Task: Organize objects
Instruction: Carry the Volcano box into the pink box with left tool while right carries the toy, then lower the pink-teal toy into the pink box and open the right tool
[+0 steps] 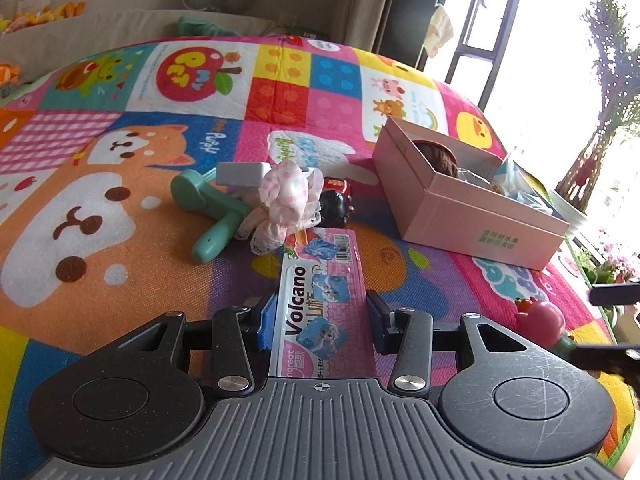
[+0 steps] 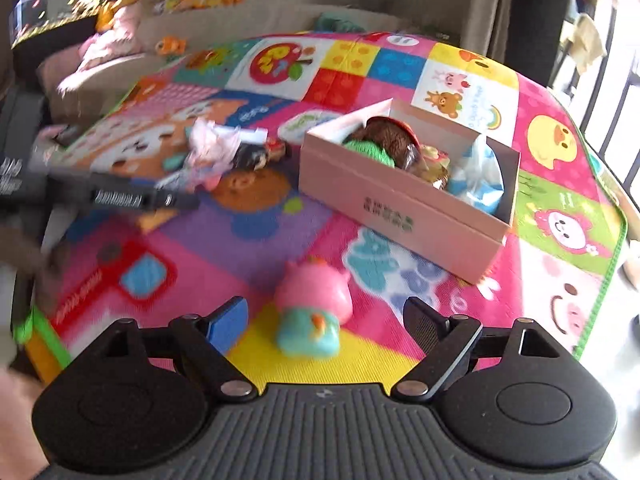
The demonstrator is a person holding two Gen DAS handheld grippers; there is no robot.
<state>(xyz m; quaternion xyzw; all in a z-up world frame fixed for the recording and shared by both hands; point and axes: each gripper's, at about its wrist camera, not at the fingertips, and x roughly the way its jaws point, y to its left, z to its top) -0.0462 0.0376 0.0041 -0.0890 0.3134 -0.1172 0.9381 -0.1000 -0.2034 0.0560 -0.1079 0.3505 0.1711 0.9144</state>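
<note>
Cardboard, pale pink and stiff, makes up the open box (image 1: 476, 204) at the right of the left wrist view; it already holds a brown knitted thing, a bit of green and some blue-and-white wrapping, so it looks like the place where the loose things belong. It sits on a bright quilted play mat (image 1: 120, 240) that fills both views.

Next in size is the flat card packet (image 1: 320, 300), pink and glossy with "Volcano" printed on it, lying at lower centre of the left wrist view. The left gripper (image 1: 322, 318) has its fingers spread to either side of the packet's near end, not yet pressing it as far as can be seen. The packet is probably light, thin and a little slippery, and it may bend; a grip across its narrow width near the end, edge to edge, seems the safest hold.

Above it, at mid-frame, lies a heap: a mint green handled toy (image 1: 208, 216), a soft pink checked cloth (image 1: 286, 204) and a small dark figure (image 1: 338, 204), all touching.

Smallest is the pink and teal toy (image 2: 314, 308) at lower centre of the blurred right wrist view. The right gripper (image 2: 326, 324) is spread wide around it without contact. It looks smooth, rounded and possibly squashy, best taken across its middle.
</note>
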